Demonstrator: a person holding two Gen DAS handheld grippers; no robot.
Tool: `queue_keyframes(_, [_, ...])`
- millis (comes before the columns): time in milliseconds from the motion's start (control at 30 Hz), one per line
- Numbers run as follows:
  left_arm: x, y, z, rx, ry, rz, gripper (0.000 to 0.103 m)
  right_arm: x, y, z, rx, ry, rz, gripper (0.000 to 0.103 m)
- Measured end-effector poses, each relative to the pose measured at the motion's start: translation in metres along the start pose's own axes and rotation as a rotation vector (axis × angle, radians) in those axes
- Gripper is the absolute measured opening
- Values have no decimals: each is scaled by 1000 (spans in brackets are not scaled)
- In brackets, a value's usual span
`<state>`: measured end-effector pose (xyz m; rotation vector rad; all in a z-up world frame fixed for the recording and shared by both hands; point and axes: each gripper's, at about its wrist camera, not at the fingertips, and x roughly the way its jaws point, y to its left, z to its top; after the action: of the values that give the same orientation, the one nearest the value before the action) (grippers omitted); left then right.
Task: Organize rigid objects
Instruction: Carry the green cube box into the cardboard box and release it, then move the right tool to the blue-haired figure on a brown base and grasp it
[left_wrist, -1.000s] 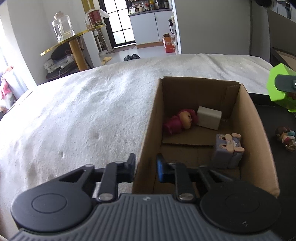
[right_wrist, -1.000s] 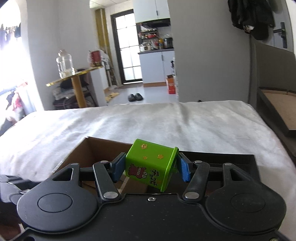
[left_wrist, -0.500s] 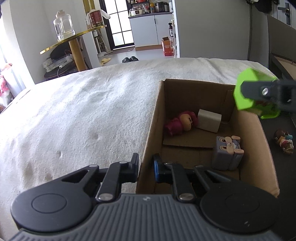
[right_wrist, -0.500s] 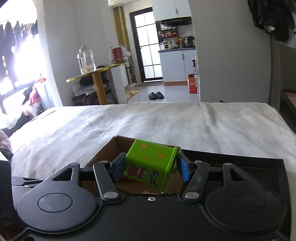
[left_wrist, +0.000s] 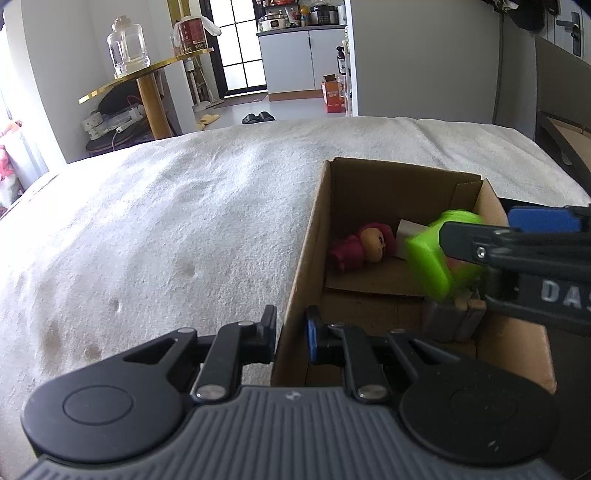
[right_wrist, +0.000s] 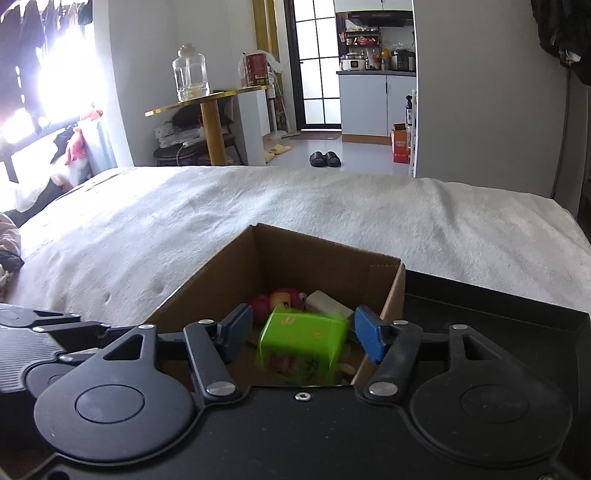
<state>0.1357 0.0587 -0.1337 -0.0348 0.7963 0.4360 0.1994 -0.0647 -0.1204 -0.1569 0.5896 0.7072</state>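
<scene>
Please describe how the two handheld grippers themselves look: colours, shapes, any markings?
Both grippers are black plastic with two round discs at the base, silver rivets on angled linkage arms, and blue pads on the fingers. The left gripper has a grey ribbed body behind it. The right gripper has a smooth black body; the left view shows white letters "DAS" on its side.

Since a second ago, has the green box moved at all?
Yes. The green box has gone from outside the cardboard box's right wall to inside it, and the open right gripper no longer grips it.

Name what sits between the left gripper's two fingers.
The left wall of the cardboard box; the left gripper straddles it, as the left wrist view shows.
</scene>
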Motion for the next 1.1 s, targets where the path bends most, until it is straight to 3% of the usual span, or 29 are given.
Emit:
queue_keyframes(367, [-3,-8,4,25,22,55,21,-32,-31,-6,73,-20,-47,68])
queue_keyframes(533, [-8,-10,6,26,24,76,58,-46,-54,-13,121,-30,-96,70])
queue_keyframes(633, [-12,-16,8,49,1,98,70,-48,-65,-18,141,-23,-131,76])
queue_keyframes(733, [-15,-21,8,64,-5,107,73,-50,-74,-24,158,-22,-177,83])
queue_keyframes(1100, [-13,-32,11,94,-8,131,74,-43,-108,-54,231,41,-268,82])
